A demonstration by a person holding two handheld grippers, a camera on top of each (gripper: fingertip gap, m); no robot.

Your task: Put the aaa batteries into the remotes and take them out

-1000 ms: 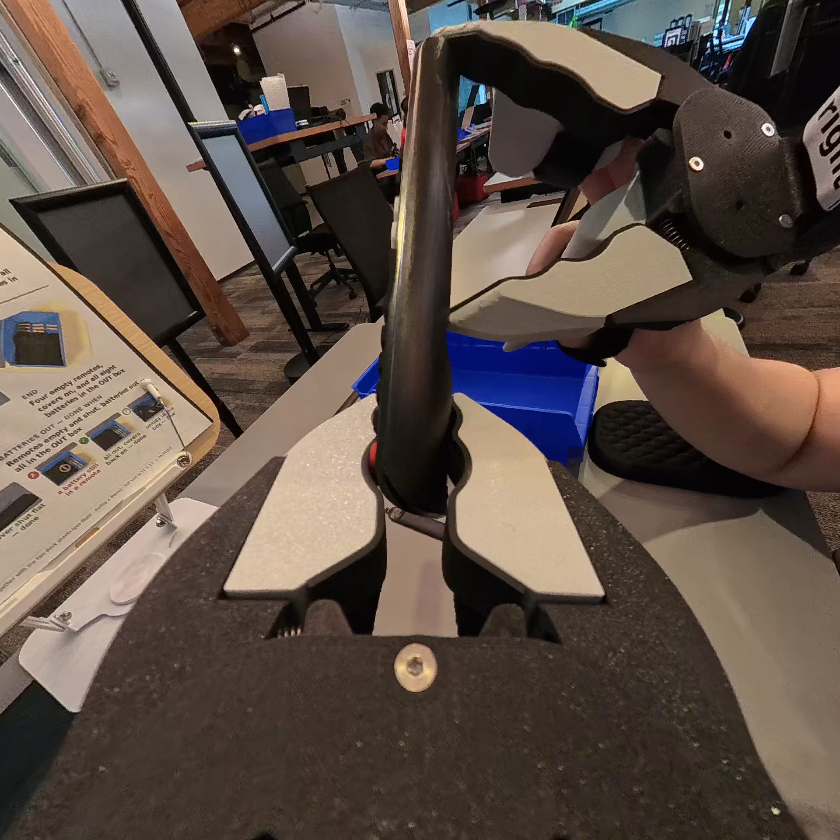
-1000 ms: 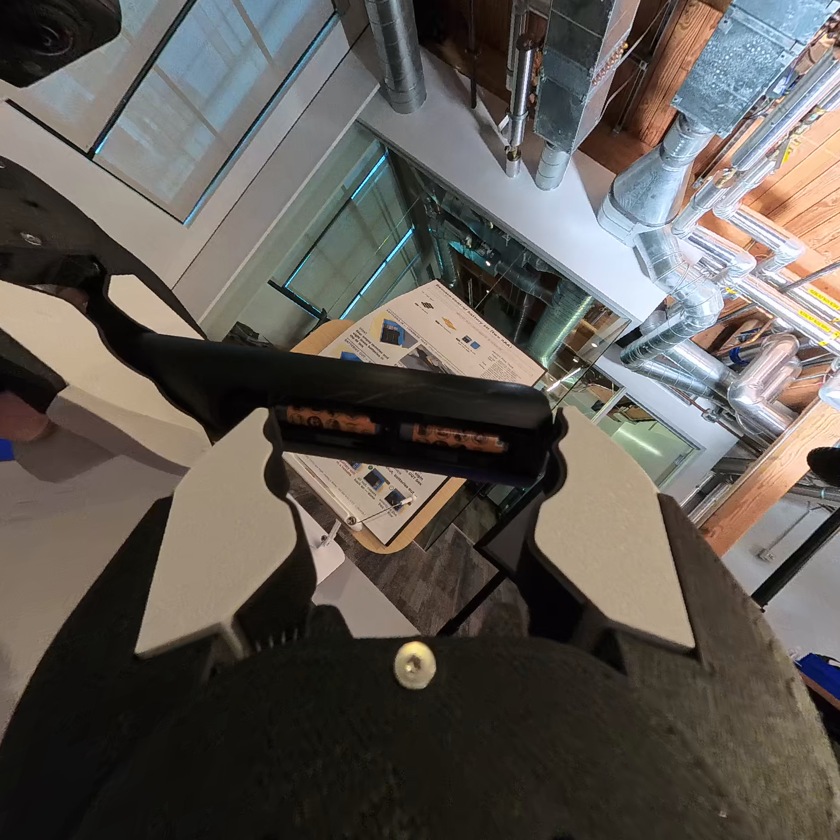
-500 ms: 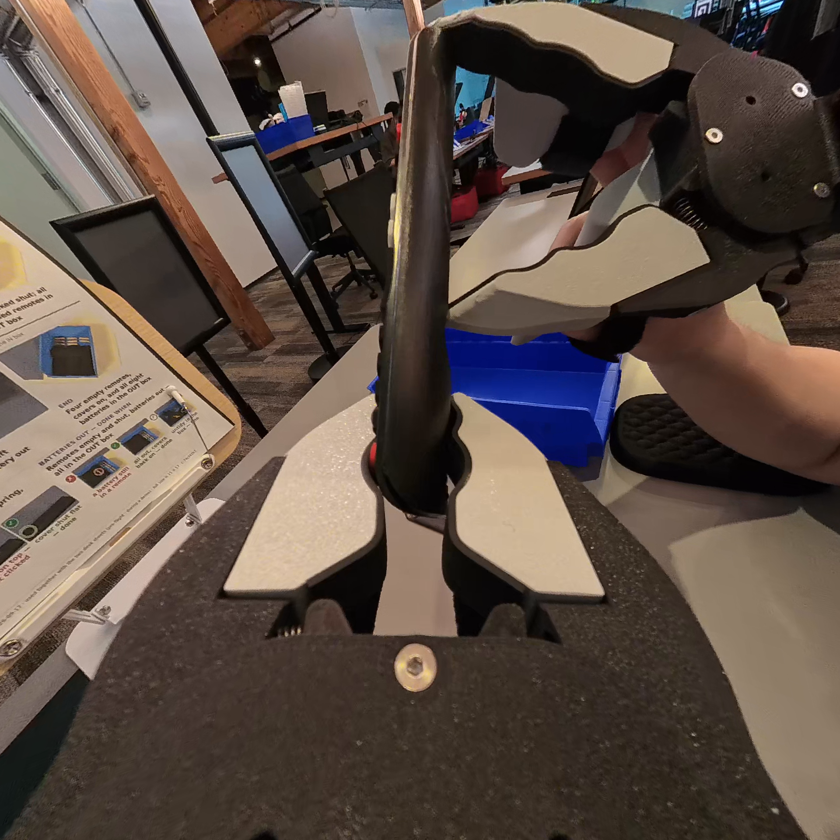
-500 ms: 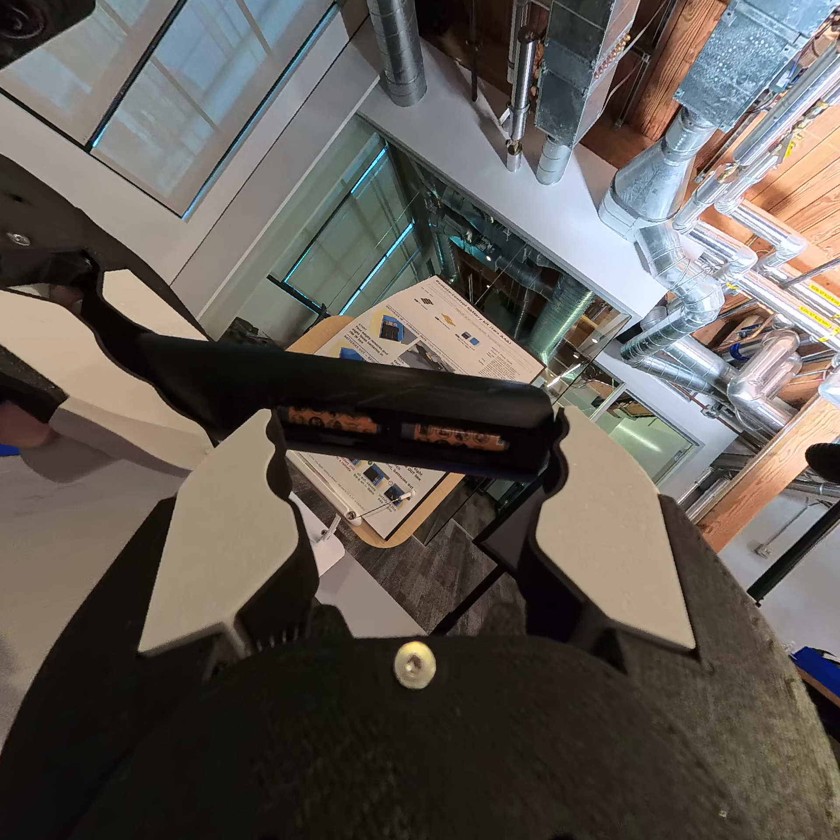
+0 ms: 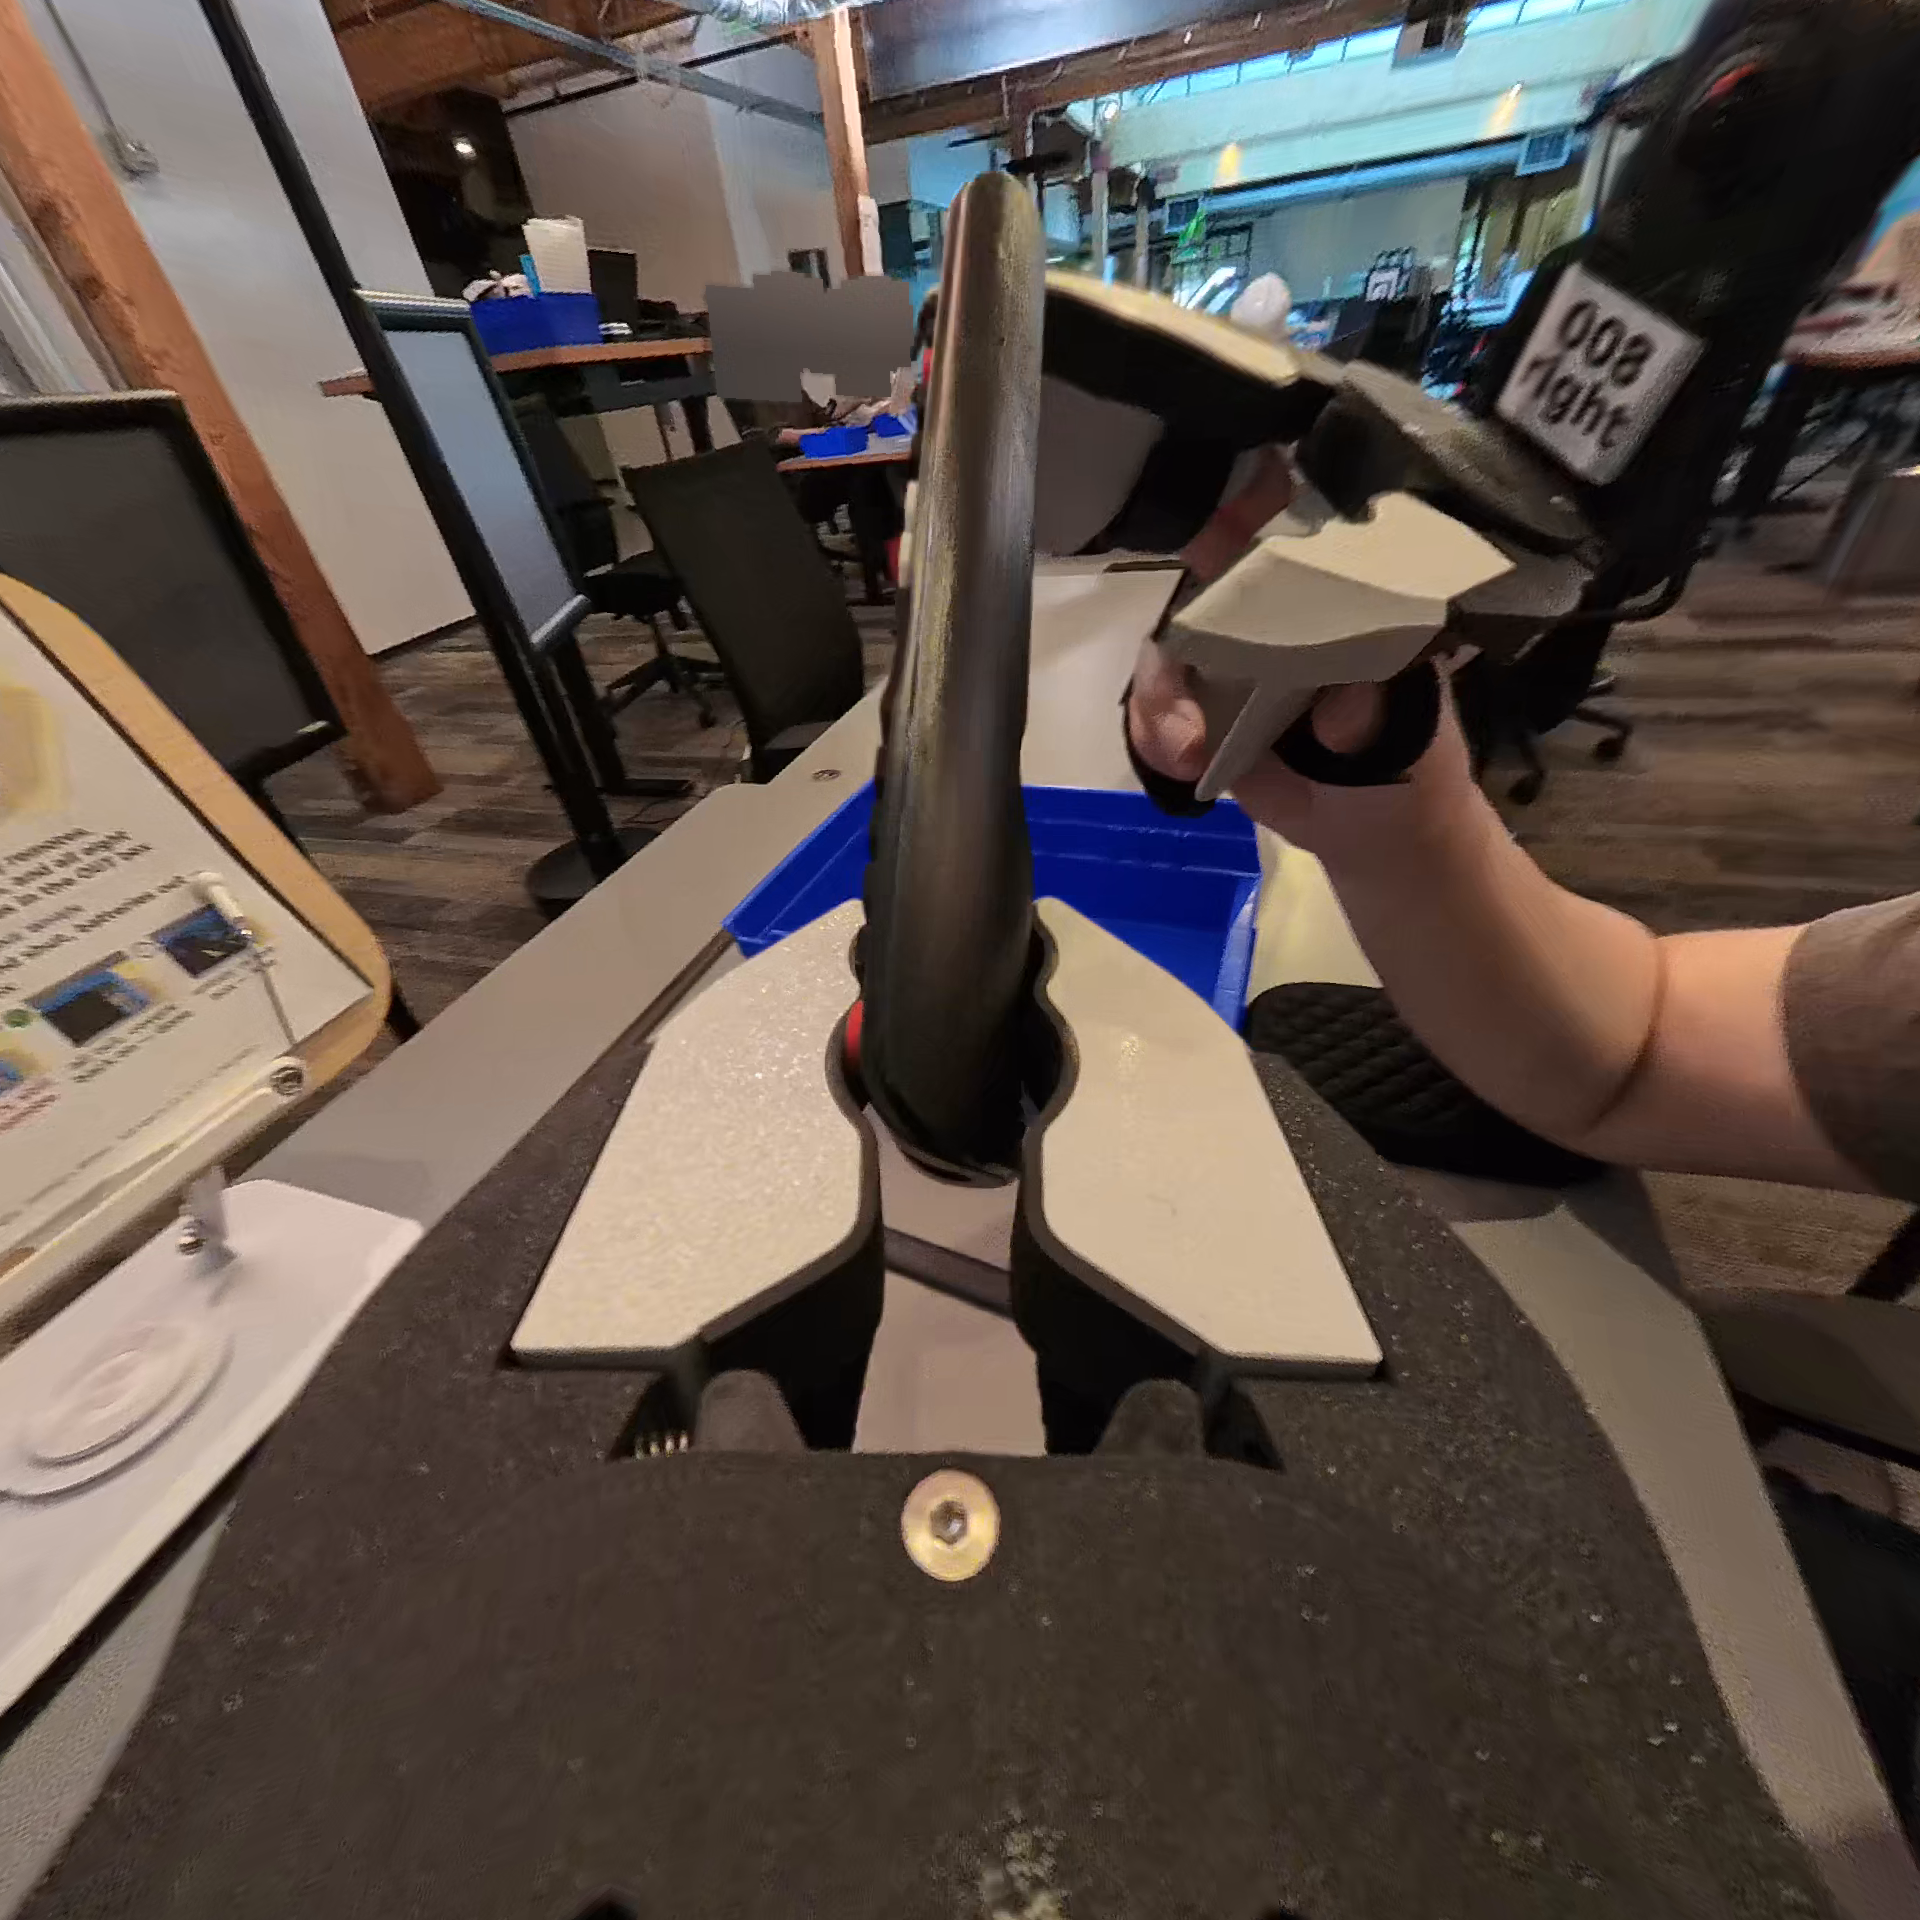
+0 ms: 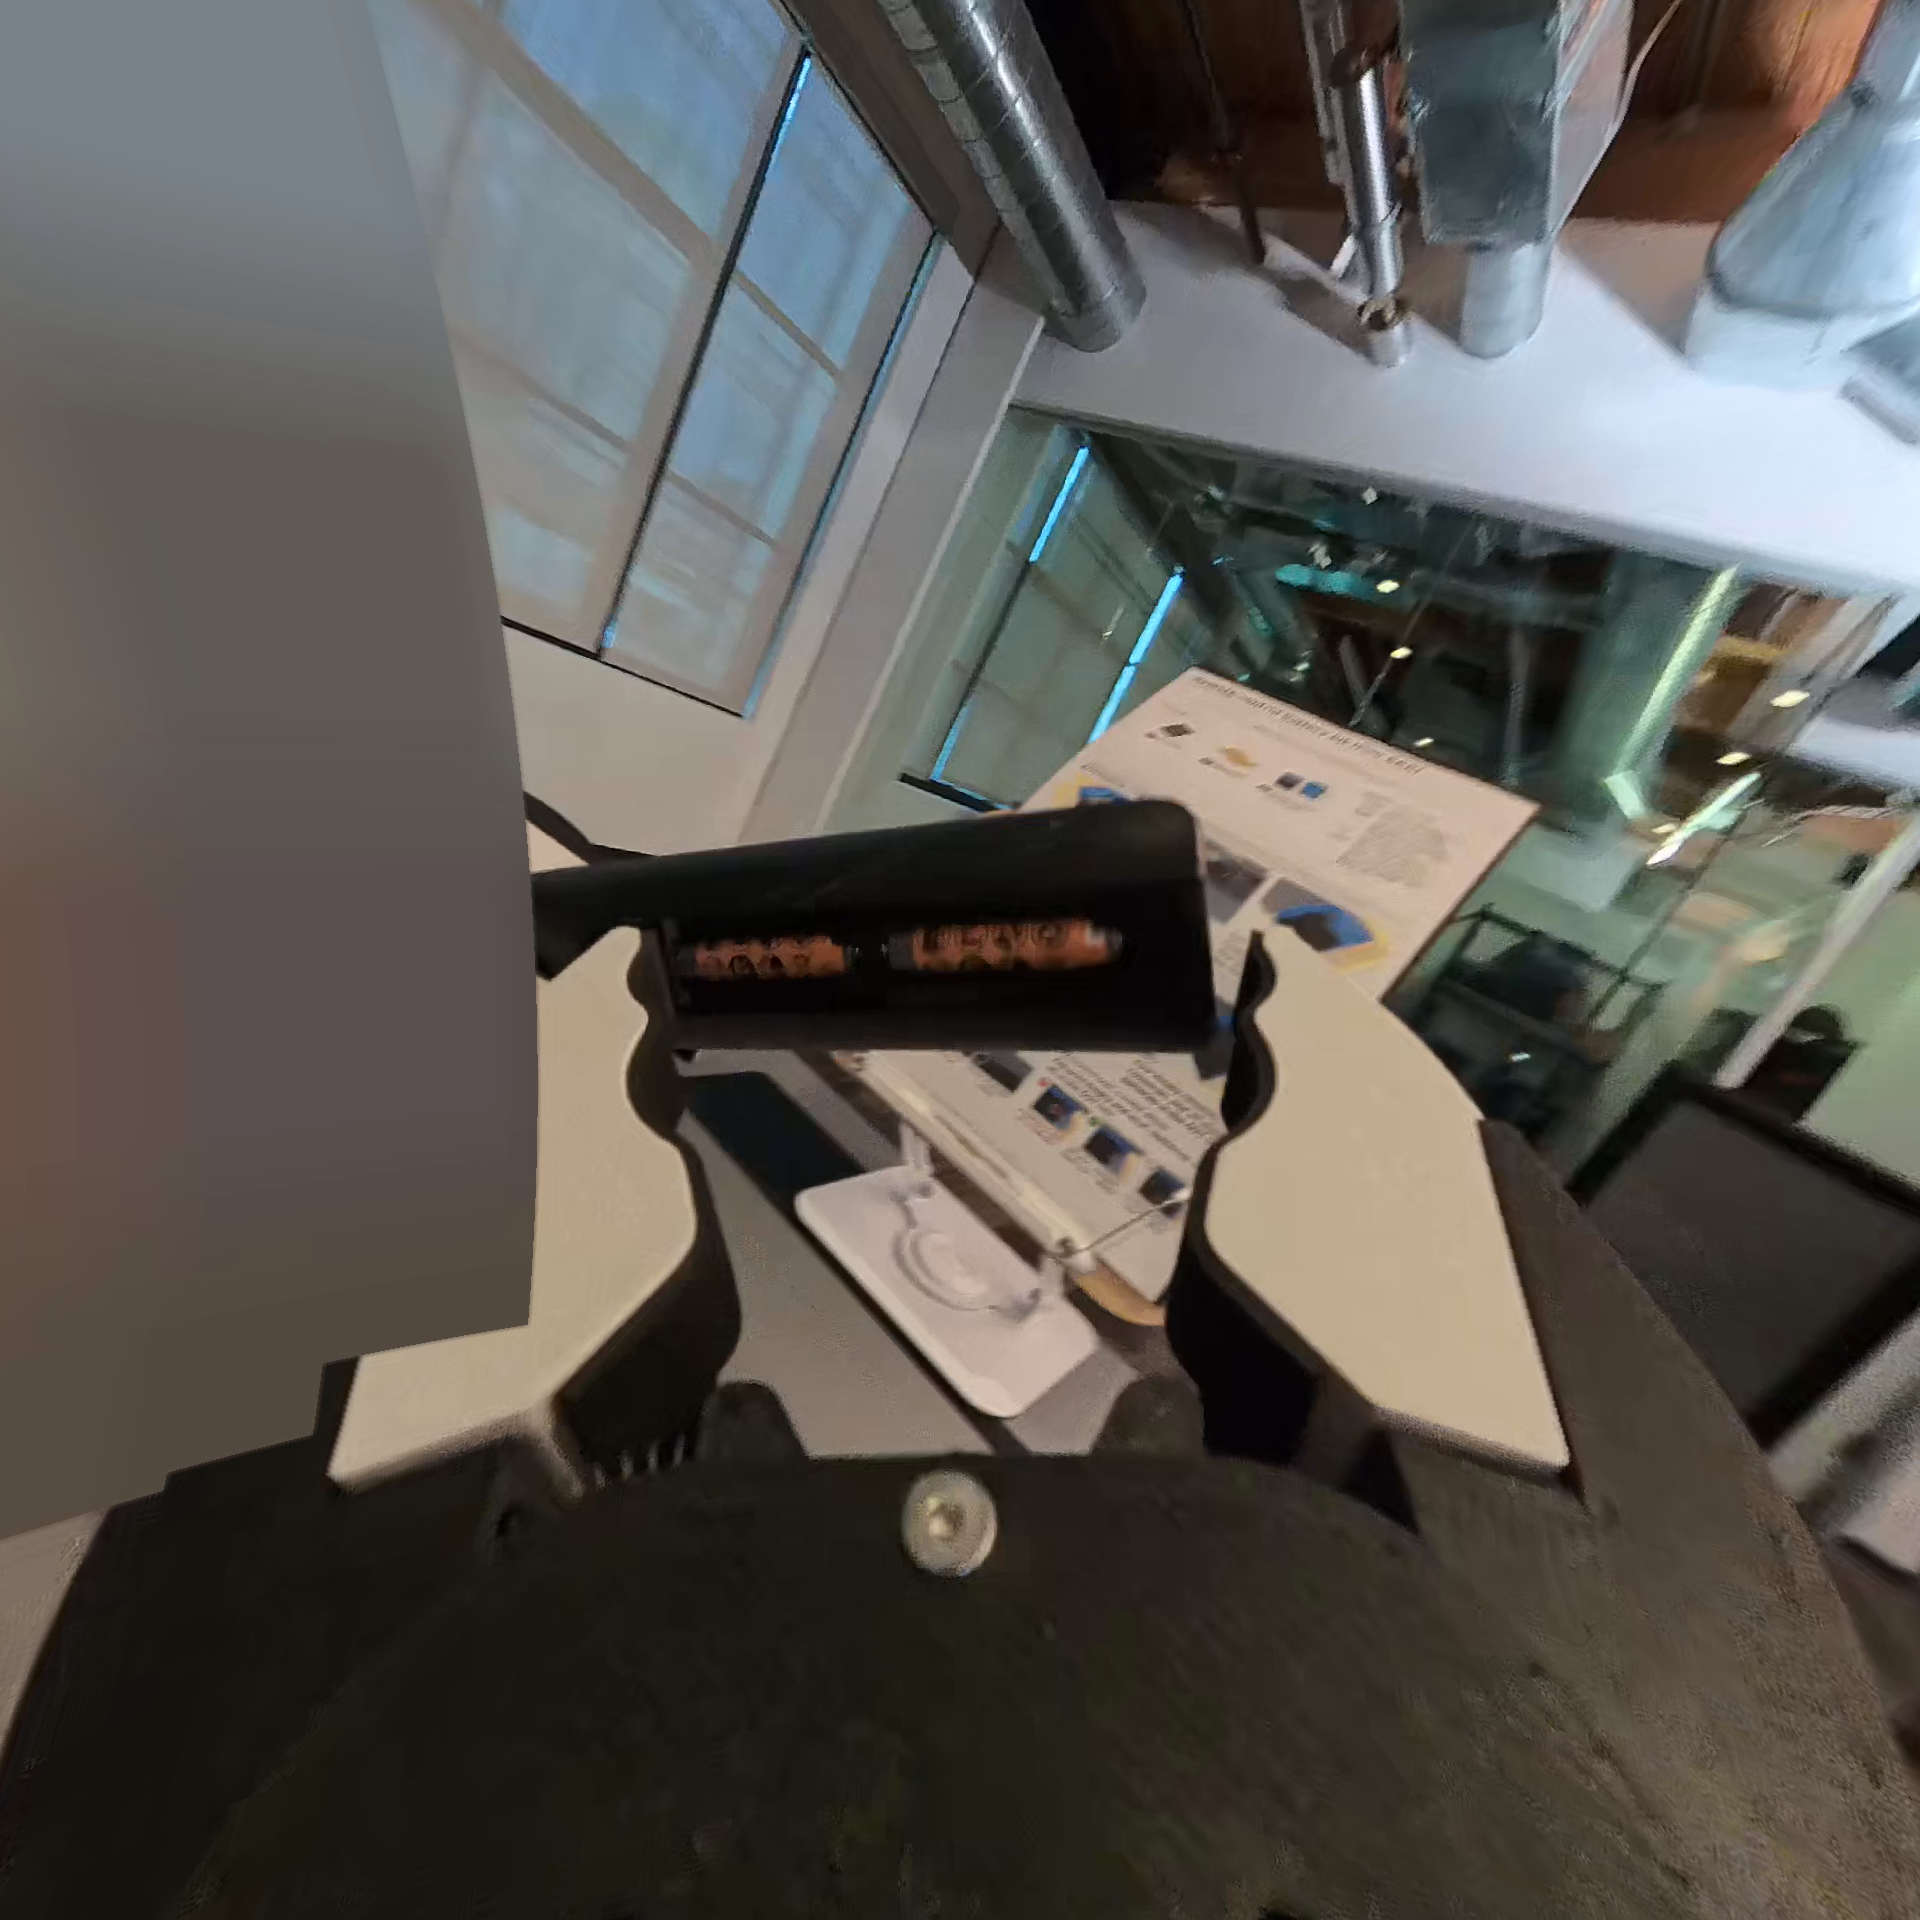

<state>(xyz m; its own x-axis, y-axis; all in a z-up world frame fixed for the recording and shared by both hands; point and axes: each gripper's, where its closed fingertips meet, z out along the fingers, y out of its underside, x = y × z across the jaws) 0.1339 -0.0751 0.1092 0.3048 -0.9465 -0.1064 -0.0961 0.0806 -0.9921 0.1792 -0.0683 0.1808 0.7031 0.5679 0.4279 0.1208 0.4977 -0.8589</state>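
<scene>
Remote, long black plastic (image 5: pixel 961 665), stands upright, its lower end clamped in my left gripper (image 5: pixel 951 1049) above the blue plastic bin (image 5: pixel 1143 883). My right gripper (image 6: pixel 940 1023) has jaws wide, clear of the remote's open bay with two orange AAA batteries (image 6: pixel 894 951) seated end to end.

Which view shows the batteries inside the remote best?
The right wrist view. It looks into the open compartment of the remote, where two orange batteries lie end to end. The left wrist view shows only the remote's dark edge, clamped in the left hand-held gripper; no batteries show there.
</scene>
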